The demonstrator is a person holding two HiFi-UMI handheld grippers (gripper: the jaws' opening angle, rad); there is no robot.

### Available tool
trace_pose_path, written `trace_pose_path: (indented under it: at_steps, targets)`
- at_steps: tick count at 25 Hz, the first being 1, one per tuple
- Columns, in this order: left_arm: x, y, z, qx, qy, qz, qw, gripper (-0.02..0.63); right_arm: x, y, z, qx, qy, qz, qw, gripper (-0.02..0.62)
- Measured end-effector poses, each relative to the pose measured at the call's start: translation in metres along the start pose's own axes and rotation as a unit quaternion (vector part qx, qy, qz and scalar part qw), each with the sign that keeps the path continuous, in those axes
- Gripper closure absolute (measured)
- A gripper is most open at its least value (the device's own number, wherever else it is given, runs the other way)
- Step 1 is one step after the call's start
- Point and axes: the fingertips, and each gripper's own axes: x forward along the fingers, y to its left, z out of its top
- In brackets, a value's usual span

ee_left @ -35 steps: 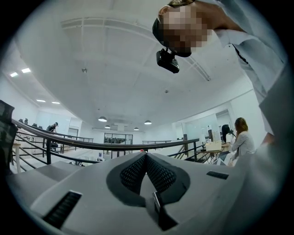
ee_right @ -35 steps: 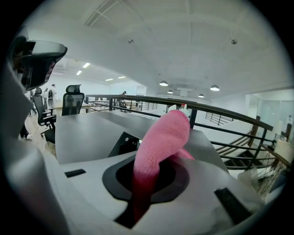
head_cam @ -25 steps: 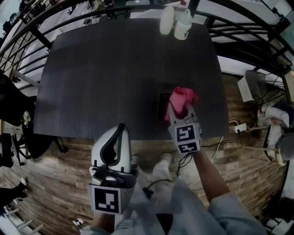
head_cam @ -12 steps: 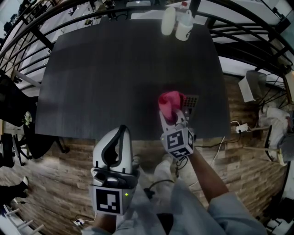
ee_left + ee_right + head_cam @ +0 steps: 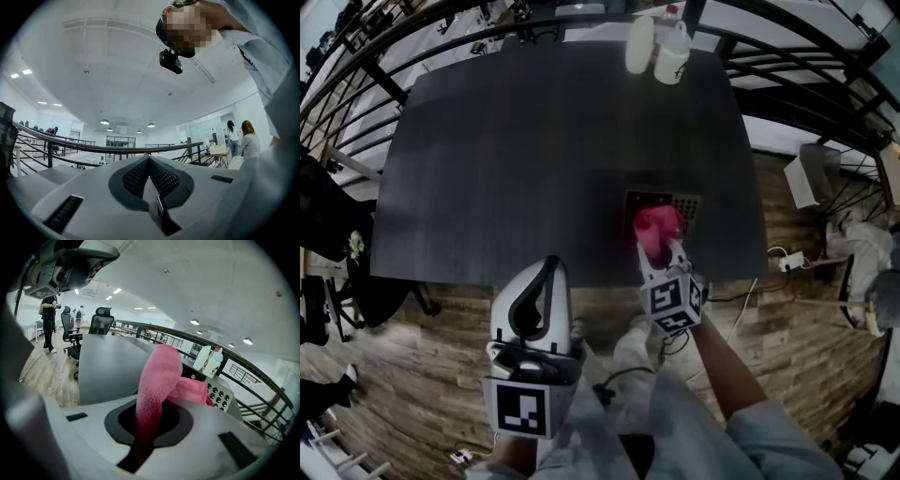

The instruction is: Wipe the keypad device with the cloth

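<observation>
Your keypad device lies flat on the dark table, right of centre in the head view and close to the table's near edge. Its dark panel is on the left and its grid of round buttons on the right. In the right gripper view the buttons show just right of centre, partly behind pink fabric.

The pink cloth is bunched over the lower middle of the device, covering part of the panel and the near buttons. It looks to be resting on the device, though no view shows the contact outright.

Your right gripper has the cloth clamped. In its own view the jaws are closed on a thick fold that rises from between them and flops forward toward the buttons. The gripper reaches in over the near table edge, its marker cube just below the cloth in the head view.

Your left gripper sits in the lower left-centre of the head view, over the wooden floor and short of the table edge, well apart from the device. Its own view, where it points up at a white ceiling, shows the 2 jaws pressed together with nothing between them.

2 white bottles stand side by side at the table's far edge, top centre-right of the head view
</observation>
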Motion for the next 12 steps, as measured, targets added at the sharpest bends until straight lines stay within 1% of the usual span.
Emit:
trace_pose_path:
  at_steps: [12]
  targets:
    - [0.009,-0.015,0.003,-0.003,-0.006,-0.018,0.9998,0.598,-0.024,-0.04,-0.035,0.032,0.022,-0.054,0.998,0.568]
